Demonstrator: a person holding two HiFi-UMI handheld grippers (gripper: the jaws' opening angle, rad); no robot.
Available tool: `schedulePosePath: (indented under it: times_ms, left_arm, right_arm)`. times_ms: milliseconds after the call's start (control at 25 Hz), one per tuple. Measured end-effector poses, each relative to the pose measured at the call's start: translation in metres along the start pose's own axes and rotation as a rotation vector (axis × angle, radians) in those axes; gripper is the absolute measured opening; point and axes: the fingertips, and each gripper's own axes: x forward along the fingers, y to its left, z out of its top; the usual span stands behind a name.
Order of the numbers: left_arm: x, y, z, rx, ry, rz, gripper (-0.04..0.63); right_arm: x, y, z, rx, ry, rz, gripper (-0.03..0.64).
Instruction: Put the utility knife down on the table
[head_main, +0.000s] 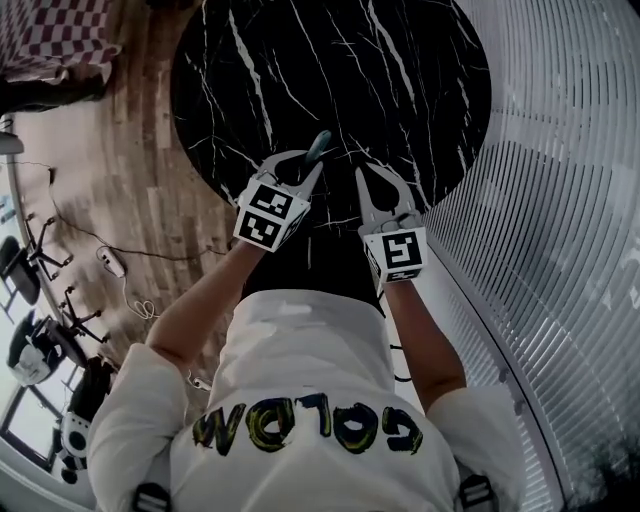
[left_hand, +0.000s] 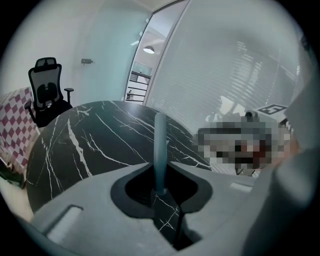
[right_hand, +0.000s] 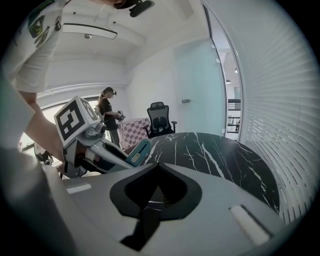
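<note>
Two jaws over a round black marble table (head_main: 400, 80); grey left gripper (head_main: 308, 160) clamps a slim teal utility knife (left_hand: 160, 145). Grey right gripper (right_hand: 159, 167) closed, empty.

One utility knife (head_main: 318, 146), one table (head_main: 400, 60), two grippers (head_main: 303, 168) (head_main: 372, 182)

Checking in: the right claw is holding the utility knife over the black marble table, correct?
No. The left claw, not the right, holds the utility knife, clamped between its jaws, as the left gripper view shows. The right claw is shut with nothing in it. The knife is over the black marble table, as you said.
</note>
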Motion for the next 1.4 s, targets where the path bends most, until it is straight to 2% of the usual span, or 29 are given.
schedulePosePath:
  times_ms: [520,720,1040,1400]
  left_arm:
    - [0.052,0.024,-0.045,-0.028,0.150,0.002,0.073]
    - [0.070,0.025,-0.064,-0.010,0.223,-0.022,0.074]
    - [0.077,0.030,-0.090,-0.033,0.335,-0.010,0.074]
    - [0.081,0.031,-0.100,-0.033,0.369,-0.007,0.074]
  right_arm:
    - [0.024,-0.018,-0.051,0.024,0.076,-0.019,0.002]
    - [0.026,-0.020,-0.068,0.054,0.114,-0.046,0.002]
    - [0.024,-0.018,-0.096,0.103,0.144,-0.055,0.002]
    - [0.024,-0.015,-0.108,0.119,0.147,-0.052,0.002]
